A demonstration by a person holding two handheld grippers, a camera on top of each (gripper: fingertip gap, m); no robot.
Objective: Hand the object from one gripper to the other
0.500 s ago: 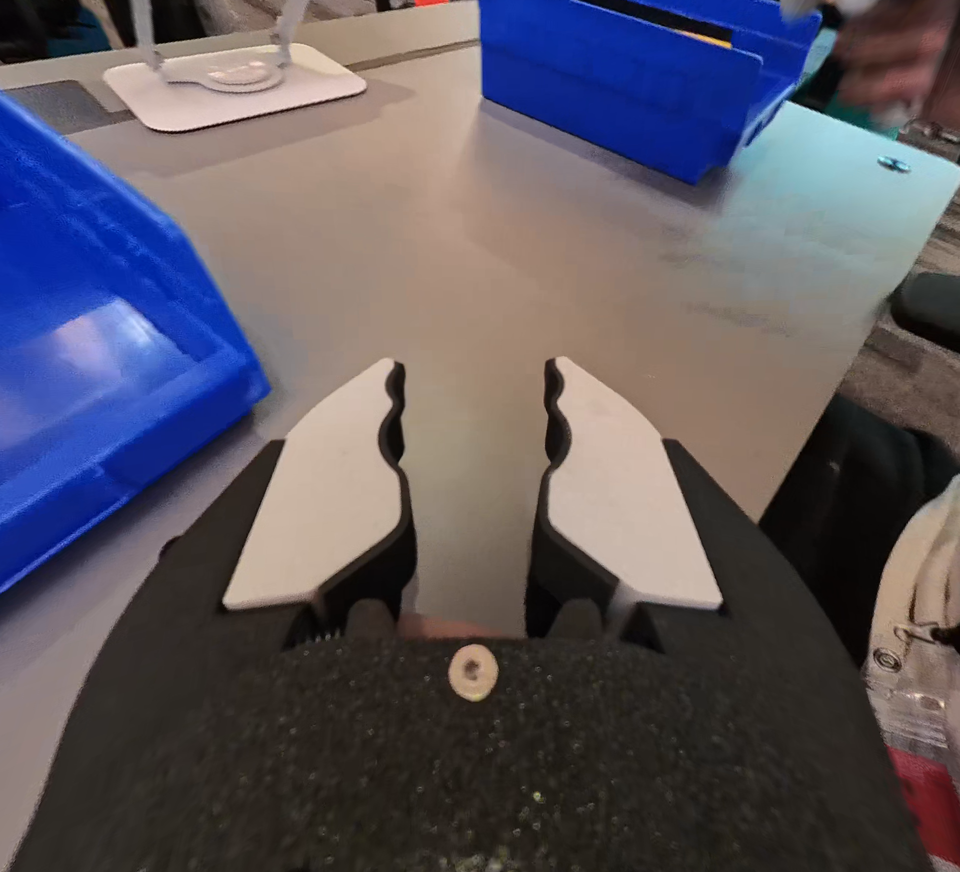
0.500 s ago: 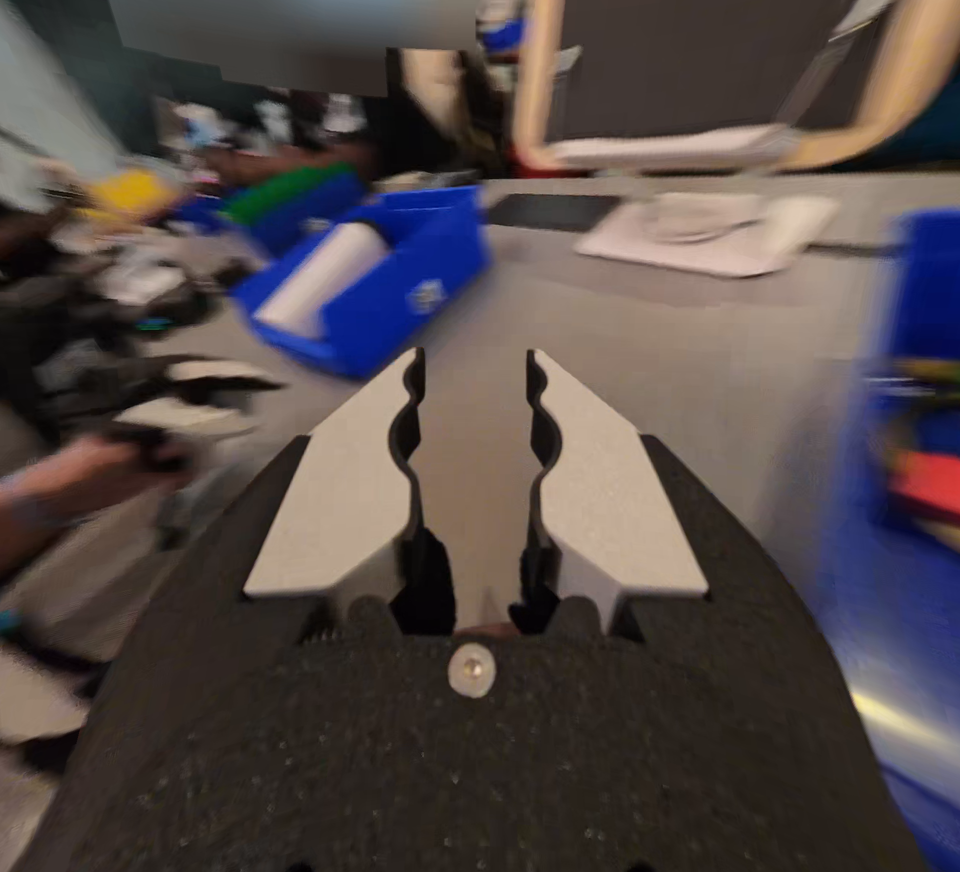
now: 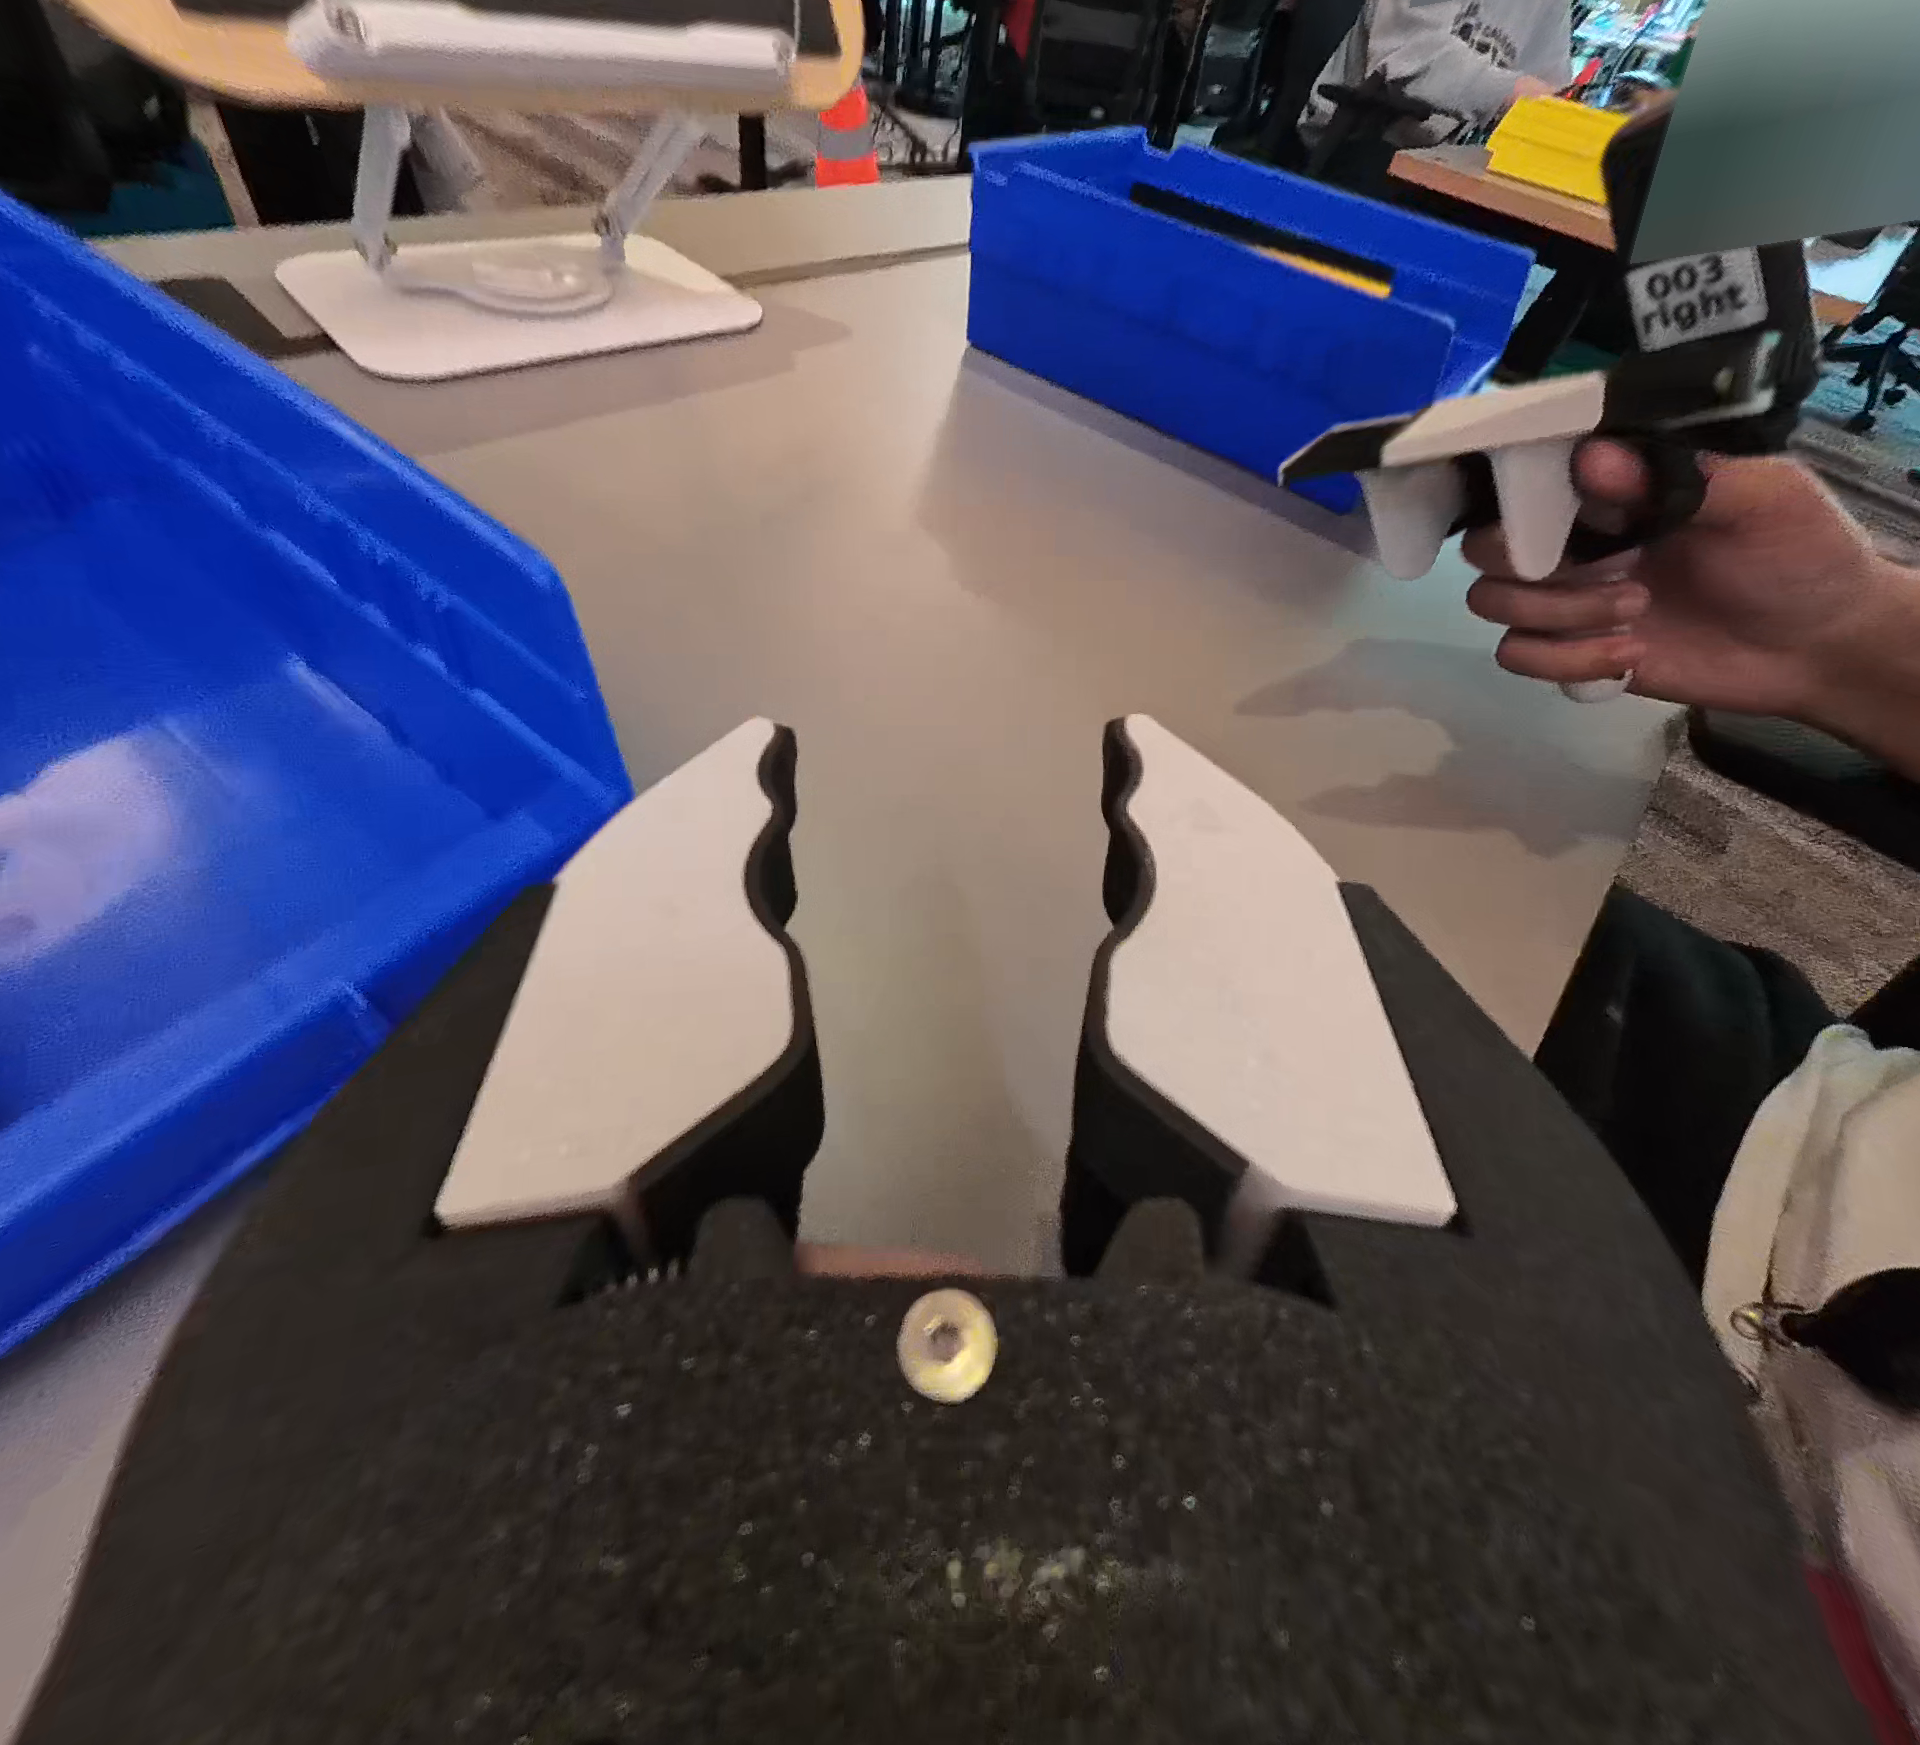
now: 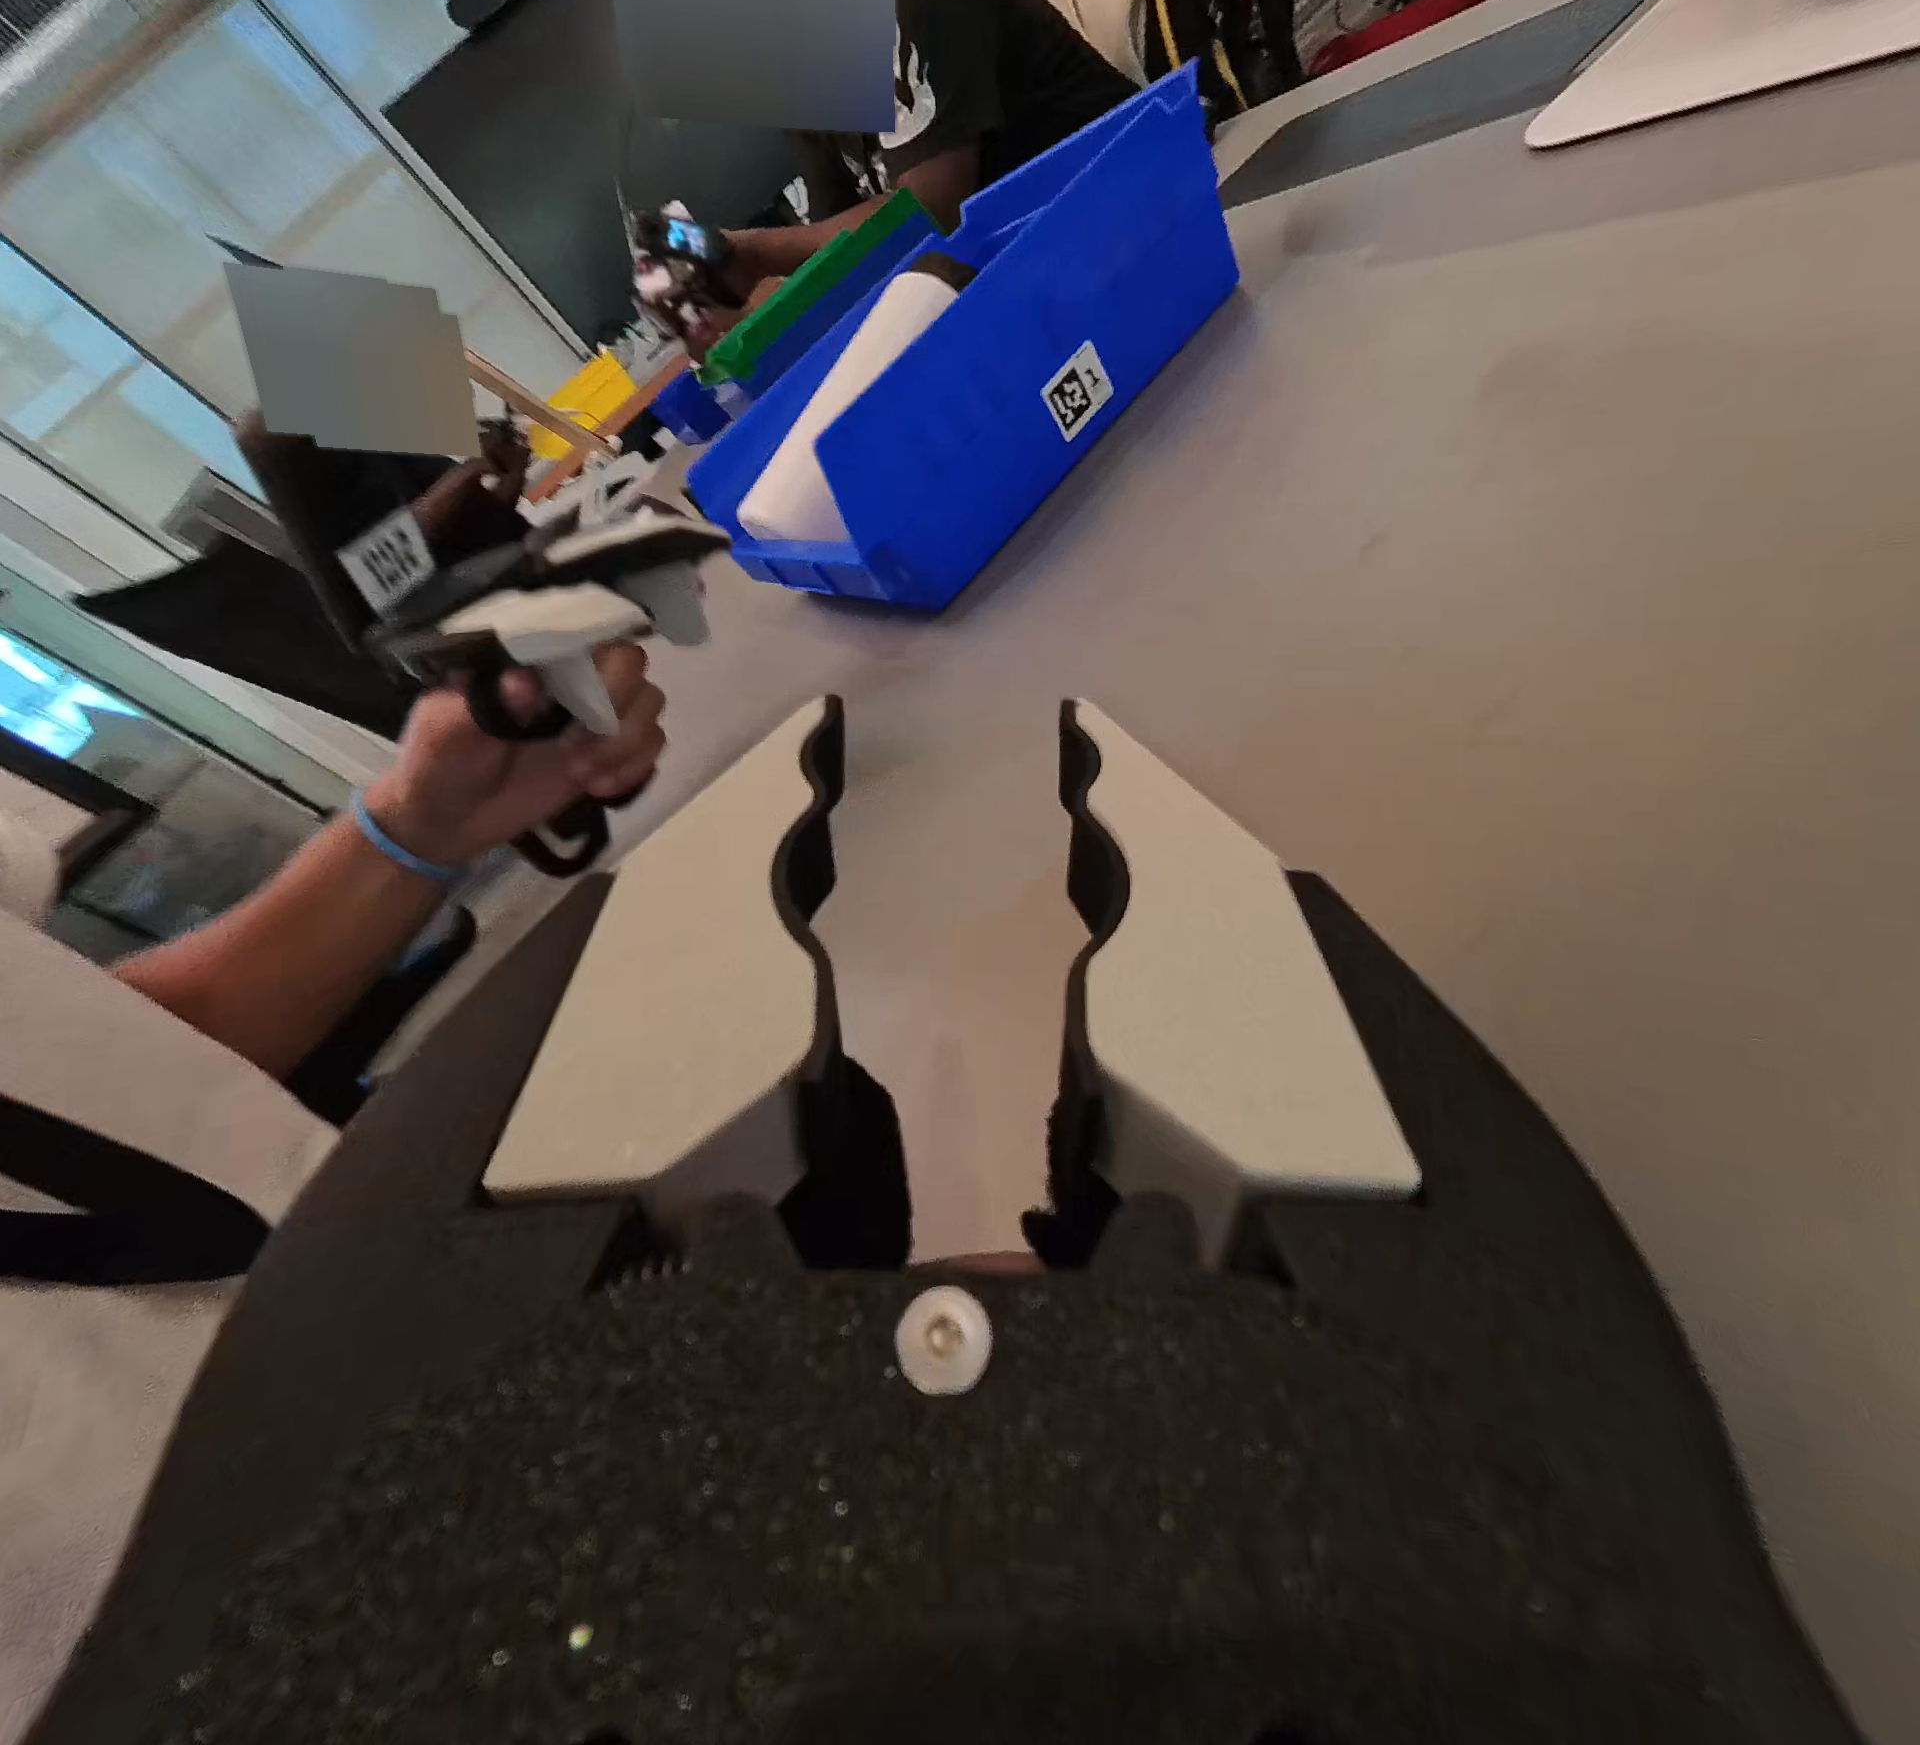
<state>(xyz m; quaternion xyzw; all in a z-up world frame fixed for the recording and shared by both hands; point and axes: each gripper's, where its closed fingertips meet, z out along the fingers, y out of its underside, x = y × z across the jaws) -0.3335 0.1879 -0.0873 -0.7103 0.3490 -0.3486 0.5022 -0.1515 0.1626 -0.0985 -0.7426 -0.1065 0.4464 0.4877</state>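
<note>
My left gripper (image 3: 945,729) is open and empty, held over the grey table (image 3: 831,532) beside a blue bin (image 3: 343,760). A blurred white shape (image 3: 83,843) lies inside that bin. My right gripper (image 4: 951,708) is open and empty over the table (image 4: 1507,708). It faces a blue bin (image 4: 935,469) that holds a white roll (image 4: 831,407). Each gripper shows in the other's view, held by a hand: the right gripper (image 3: 1351,448) at the right edge, the left gripper (image 4: 675,573) at the left. They are apart.
A second blue bin (image 3: 1195,345) with a yellow and black thing inside stands at the far right of the table. A white tablet stand (image 3: 520,303) is at the back. The table edge runs along the right, with a dark chair (image 3: 1662,1072) beyond. People sit behind.
The left view has tilted up and the right gripper has come into it at the right. The right gripper has swung left, away from the nearby blue bin. Both stay open.
</note>
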